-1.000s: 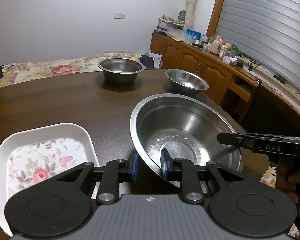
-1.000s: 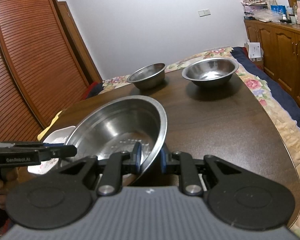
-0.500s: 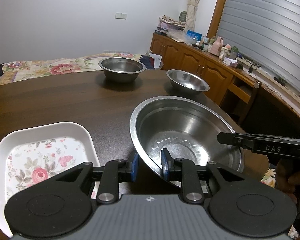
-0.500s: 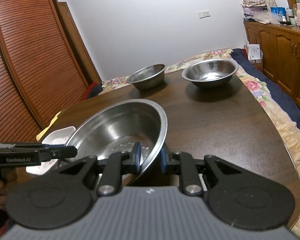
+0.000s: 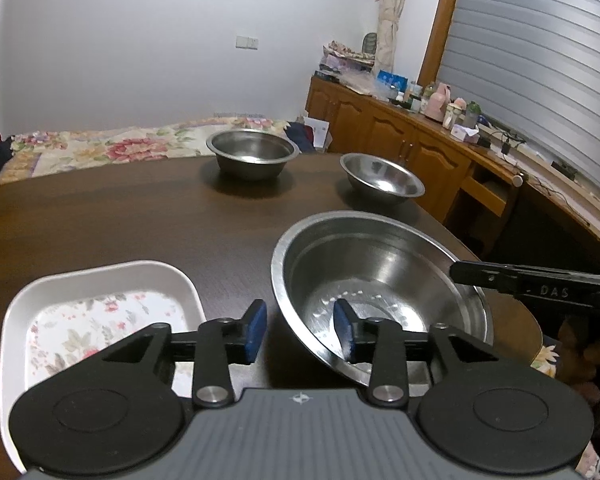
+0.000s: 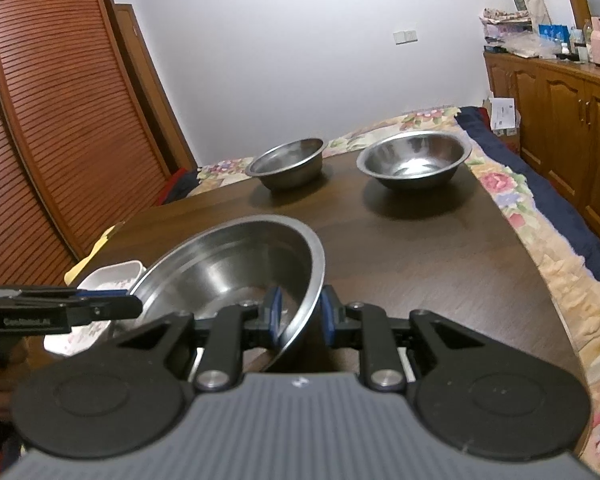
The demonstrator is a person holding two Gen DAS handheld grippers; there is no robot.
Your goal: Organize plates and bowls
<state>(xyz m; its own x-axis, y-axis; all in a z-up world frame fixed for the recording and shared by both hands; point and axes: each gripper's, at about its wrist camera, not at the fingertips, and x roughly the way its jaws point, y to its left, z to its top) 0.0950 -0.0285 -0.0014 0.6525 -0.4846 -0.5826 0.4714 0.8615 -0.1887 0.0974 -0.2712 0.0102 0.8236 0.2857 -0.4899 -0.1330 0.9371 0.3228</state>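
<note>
left gripper opening – astride large bowl rim | right gripper loosely (contact unclear) brackets rim

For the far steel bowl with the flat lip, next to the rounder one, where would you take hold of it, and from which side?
Take the flat-lipped bowl by its near rim, coming in low across the table with one finger inside the wall and one outside. It sits upright and open, its out-turned lip suits a pinch, and nothing stands before it. The rounder bowl stands apart at its side.

Home, lived-in room: dark wooden dining table, floral bedding behind, cluttered wooden sideboard, louvred wardrobe doors, curtain.
</note>
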